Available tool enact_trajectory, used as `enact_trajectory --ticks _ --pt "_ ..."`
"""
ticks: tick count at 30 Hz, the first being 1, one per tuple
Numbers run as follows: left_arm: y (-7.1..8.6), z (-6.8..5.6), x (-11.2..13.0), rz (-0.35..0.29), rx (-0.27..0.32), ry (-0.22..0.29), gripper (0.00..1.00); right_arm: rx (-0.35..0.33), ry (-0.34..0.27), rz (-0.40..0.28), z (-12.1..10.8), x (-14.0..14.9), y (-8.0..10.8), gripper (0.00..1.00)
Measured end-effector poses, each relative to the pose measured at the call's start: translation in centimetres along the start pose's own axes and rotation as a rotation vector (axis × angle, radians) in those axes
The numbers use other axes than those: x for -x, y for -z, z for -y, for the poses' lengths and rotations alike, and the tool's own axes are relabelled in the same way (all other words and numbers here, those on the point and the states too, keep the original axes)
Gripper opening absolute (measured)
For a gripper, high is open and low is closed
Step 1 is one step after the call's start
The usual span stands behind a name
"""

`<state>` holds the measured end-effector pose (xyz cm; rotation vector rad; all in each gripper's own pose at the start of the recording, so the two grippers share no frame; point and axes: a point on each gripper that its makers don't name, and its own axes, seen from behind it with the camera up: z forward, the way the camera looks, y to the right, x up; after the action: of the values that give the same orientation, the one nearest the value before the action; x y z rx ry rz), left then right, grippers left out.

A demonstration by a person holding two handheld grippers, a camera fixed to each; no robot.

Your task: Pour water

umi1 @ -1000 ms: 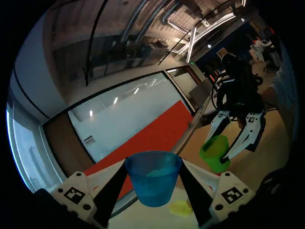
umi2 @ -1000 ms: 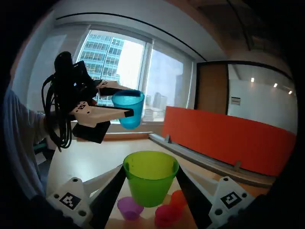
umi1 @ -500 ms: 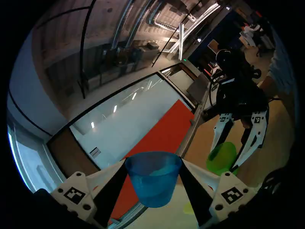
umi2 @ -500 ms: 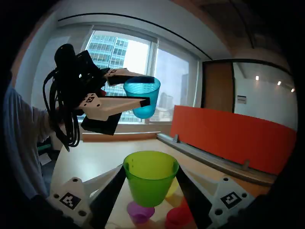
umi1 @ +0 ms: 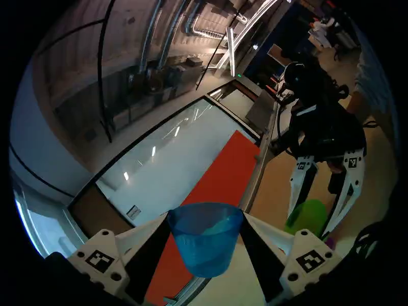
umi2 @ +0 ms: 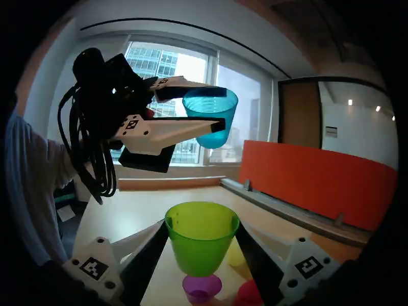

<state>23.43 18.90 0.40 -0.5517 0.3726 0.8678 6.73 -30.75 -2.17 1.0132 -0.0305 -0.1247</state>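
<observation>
Left gripper (umi1: 205, 220): both fingers clamped on the blue cup (umi1: 205, 245), one on each side of the wall just under the rim. Cup is upright and carried high off the table (umi2: 127, 214).

Right gripper (umi2: 201, 225): fingers likewise pressed on the green cup (umi2: 201, 239), high on its wall and upright. In the right gripper view the blue cup hangs above and slightly to the side of the green one, well apart from it. No tilt has started, so the pour is not yet begun.

Handling, as a judgement: both are thin translucent plastic tumblers – light, a little springy, smooth-walled and tapered. A hard squeeze would likely oval the rim, and a slack one could let the taper slip downward. The hold just below the rim looks right, since the wall is widest and stiffest there. The weight should shift as the cup tips, so tip slowly.

Contents:
- Blue cup – a paler patch shows through the wall. It may be water, but I cannot tell the level.
- Green cup – the inside looks bare from above, though I am not certain.

Three small cups stand on the table below the green cup, well in from the far edge along the orange panel (umi2: 316, 186): purple (umi2: 199, 288), red (umi2: 249, 294) and yellow (umi2: 235, 256). Their contents cannot be made out.
</observation>
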Motion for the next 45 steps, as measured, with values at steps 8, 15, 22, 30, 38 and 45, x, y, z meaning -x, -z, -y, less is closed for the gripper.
enact_trajectory --ticks 8,15,22,30,38,45 --pt "-0.3 0.2 -0.3 0.007 0.000 -0.058 0.88 -0.021 -0.002 -0.003 0.6 -0.1 -0.5 0.91" --pt "-0.1 0.4 -0.7 0.006 -0.002 -0.098 0.88 -0.031 -0.002 0.000 0.8 0.1 -0.5 0.91" --pt "-0.1 0.2 -1.2 0.003 0.002 -0.139 0.88 -0.035 -0.002 -0.001 0.9 0.1 -0.6 0.91" --pt "-0.2 0.5 -1.6 0.003 -0.003 -0.176 0.88 -0.035 0.000 -0.007 0.7 -0.2 -0.5 0.91" --pt "-0.4 0.6 -1.8 0.006 0.001 -0.209 0.88 -0.031 -0.002 -0.013 0.4 -0.4 -0.4 0.91" --pt "-0.5 0.5 -2.1 0.004 0.004 -0.243 0.88 -0.031 -0.004 -0.017 0.4 -0.6 -0.3 0.91"
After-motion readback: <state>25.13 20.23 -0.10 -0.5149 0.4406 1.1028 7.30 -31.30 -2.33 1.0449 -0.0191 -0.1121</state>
